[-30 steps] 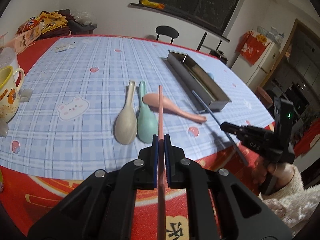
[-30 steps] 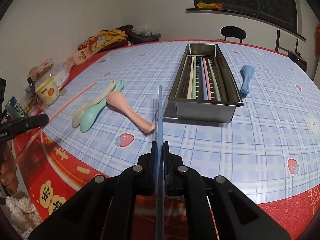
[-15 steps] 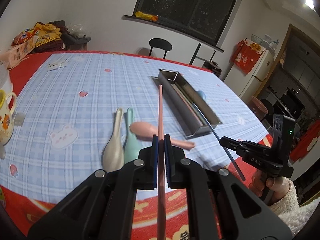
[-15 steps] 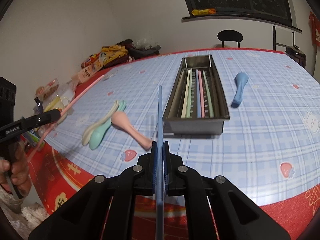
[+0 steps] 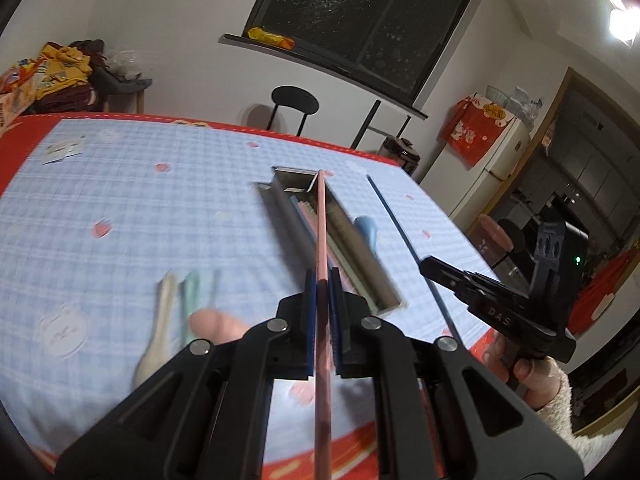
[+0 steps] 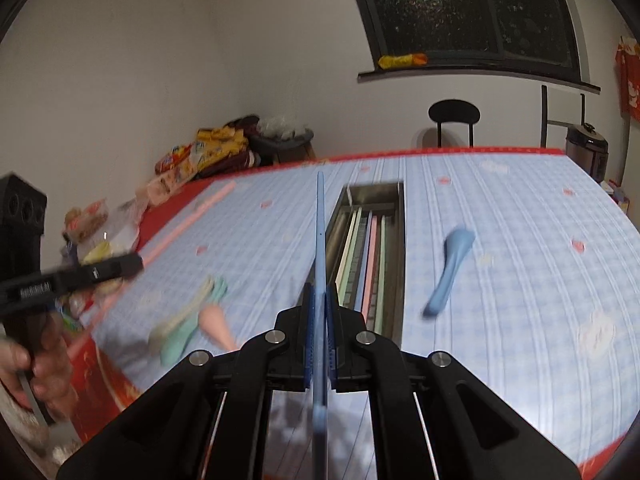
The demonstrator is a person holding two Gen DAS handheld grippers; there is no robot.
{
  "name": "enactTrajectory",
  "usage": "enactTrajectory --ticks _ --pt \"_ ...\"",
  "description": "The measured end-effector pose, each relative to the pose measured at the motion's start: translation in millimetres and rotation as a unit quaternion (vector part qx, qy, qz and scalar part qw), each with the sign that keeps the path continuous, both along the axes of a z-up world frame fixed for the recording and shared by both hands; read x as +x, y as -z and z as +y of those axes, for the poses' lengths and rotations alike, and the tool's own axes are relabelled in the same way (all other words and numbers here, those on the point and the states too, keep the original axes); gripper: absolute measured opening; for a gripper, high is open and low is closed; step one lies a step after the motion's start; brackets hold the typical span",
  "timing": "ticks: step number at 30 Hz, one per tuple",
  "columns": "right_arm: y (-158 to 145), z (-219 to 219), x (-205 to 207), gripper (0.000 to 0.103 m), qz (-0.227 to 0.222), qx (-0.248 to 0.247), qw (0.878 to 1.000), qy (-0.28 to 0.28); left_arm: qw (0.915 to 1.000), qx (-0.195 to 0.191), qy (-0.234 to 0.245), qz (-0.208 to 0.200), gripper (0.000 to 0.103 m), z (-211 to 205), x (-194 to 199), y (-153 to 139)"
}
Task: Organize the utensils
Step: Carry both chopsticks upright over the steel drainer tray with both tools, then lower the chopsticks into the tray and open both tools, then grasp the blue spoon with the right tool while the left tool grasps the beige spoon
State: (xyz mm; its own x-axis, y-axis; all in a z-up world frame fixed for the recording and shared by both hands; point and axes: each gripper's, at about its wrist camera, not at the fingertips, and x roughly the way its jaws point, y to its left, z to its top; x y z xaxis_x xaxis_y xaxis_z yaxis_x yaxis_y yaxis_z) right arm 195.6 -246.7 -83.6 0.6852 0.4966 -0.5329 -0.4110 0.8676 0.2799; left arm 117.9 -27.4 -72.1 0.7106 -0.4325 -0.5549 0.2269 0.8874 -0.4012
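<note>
A: Nearest first. Left gripper point(image 5: 323, 276) is clamped on the pink chopstick point(image 5: 321, 232), which runs straight ahead, its tip over the metal tray point(image 5: 280, 216). Off the table.

B: Right gripper point(image 6: 318, 292)?

A: Same deal, pinching the blue chopstick point(image 6: 320, 232), which points forward just left of the tray's left wall. Also lifted.

B: Spoons?

A: Near edge, left of the tray: cream spoon point(image 5: 160, 320), green spoon point(image 5: 190, 292), pink spoon point(image 5: 216, 322), bunched together, all motion-blurred. In the right view they show as one smeared cluster.

B: What does one camera get that the other misses?

A: The right view looks down into the tray: coloured chopsticks lying lengthwise, cream, green, blue, pink, green, I think. The left view only gets a sliver of that. The right view also shows the blue spoon point(image 6: 450, 272) whole, on the cloth right of the tray, apart from it; in the left view just its bowl peeks past the tray's far wall.

B: And each gripper from the other side?

A: The left view shows the right gripper side-on with a hand point(image 5: 528, 368) and fluffy sleeve. The right view shows the left gripper at the left edge, very blurred.

B: Far end?

A: Checked tablecloth point(image 6: 520, 240), black chair point(image 6: 454, 114), dark window point(image 6: 460, 4). Fridge point(image 5: 492, 168) shows only in the left view.
</note>
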Motion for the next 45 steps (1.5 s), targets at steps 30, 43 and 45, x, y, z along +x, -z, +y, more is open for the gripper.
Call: enactTrajectory --ticks 30,43,45 --pt "68.0 -19.9 111.1 0.006 0.127 0.131 0.981 0.072 0.9800 -0.135 -0.100 0.108 0.009 -68.5 160.6 81.6" --pt "30.7 -57.7 96.4 0.048 0.035 0.062 0.987 0.147 0.9933 -0.022 -0.113 0.006 0.065 -43.7 130.1 27.9" --pt "30.4 -68.7 97.6 0.048 0.027 0.045 0.984 0.168 0.9929 0.012 -0.118 -0.014 0.081 -35.8 120.6 20.7"
